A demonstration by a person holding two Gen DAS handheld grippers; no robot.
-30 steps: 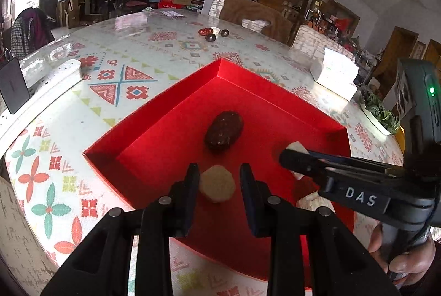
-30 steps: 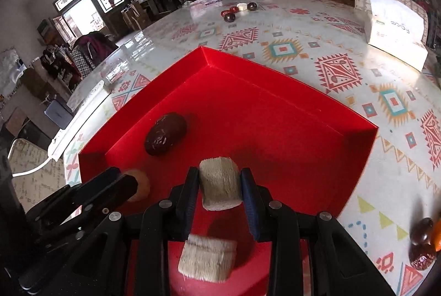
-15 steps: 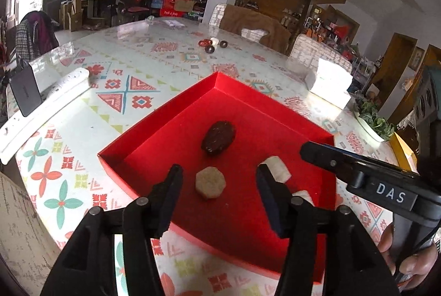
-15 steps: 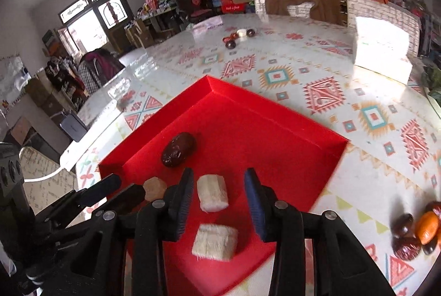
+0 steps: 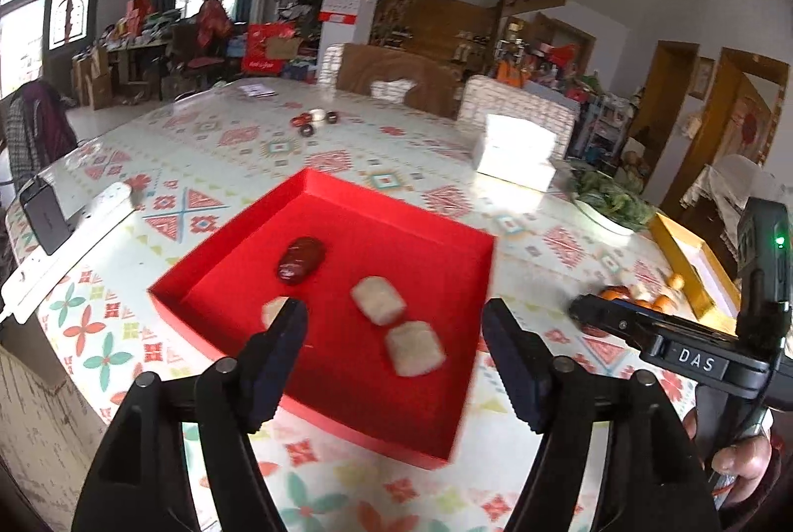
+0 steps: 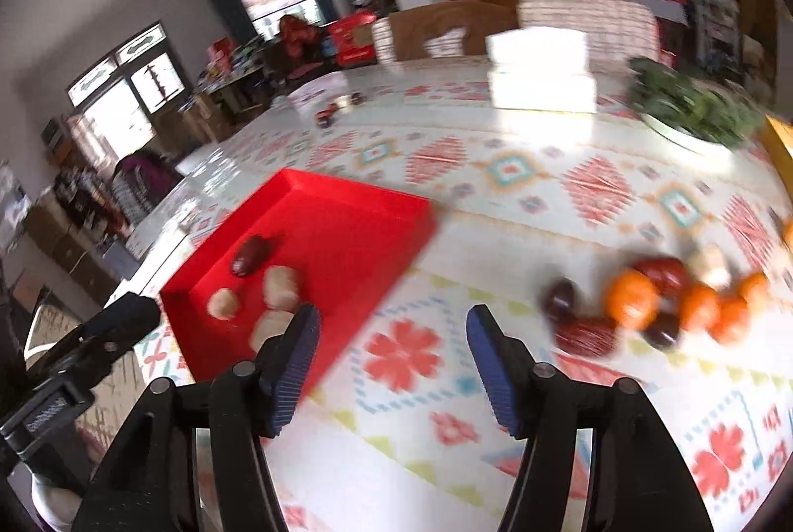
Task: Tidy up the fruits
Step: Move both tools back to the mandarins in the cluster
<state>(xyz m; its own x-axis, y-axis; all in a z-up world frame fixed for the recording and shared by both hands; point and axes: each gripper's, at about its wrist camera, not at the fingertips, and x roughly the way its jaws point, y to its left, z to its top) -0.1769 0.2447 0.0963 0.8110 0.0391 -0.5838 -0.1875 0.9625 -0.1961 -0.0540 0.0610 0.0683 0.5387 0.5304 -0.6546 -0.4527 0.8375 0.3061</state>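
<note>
A red tray (image 5: 461, 388) lies on the patterned table and also shows in the right wrist view (image 6: 342, 210). In it are a dark red date (image 5: 301, 258), two pale blocks (image 5: 378, 300) (image 5: 414, 347) and a pale round piece (image 5: 271, 311). My left gripper (image 5: 394, 341) is open and empty above the tray's near part. My right gripper (image 6: 389, 346) is open and empty over the bare table, to the right of the tray. A pile of oranges and dark red fruits (image 6: 654, 304) lies to its right, blurred.
A white tissue box (image 5: 515, 158) and a plate of greens (image 5: 612, 205) stand at the back right. A yellow box (image 5: 694, 269) is at the far right. A white power strip (image 5: 64, 244) lies at the left edge. A few small fruits (image 5: 312, 121) lie far back.
Both grippers have opened wide and drawn back from the tray, leaving the round piece and the pale block in it. The right gripper has swung right toward the fruit pile.
</note>
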